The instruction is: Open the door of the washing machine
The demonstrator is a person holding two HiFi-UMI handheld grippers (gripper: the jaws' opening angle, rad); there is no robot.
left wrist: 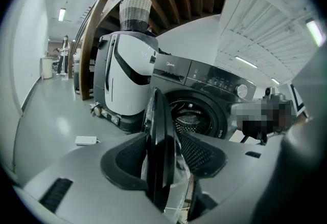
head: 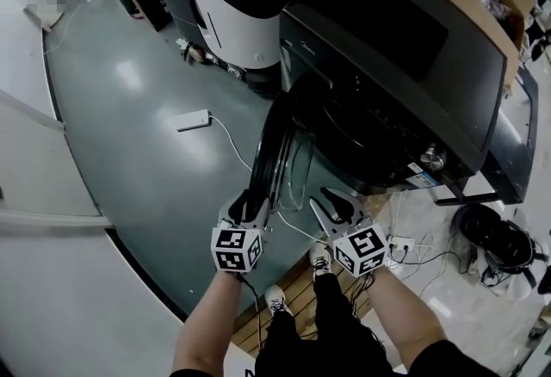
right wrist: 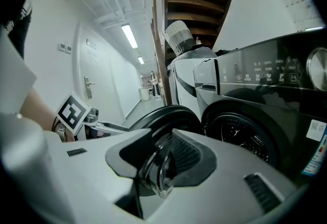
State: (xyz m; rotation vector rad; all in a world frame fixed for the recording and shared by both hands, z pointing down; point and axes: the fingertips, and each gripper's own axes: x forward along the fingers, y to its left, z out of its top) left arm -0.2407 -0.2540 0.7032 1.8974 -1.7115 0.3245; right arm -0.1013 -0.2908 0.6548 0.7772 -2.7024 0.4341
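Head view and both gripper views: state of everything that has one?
Dark round washing machine door: open, swung well out from the front.
Black front-loading washing machine: drum opening uncovered.
Left hand-held gripper: shut on the door's rim.
Right hand-held gripper: jaws apart, the door's glass bowl between them, not gripped.
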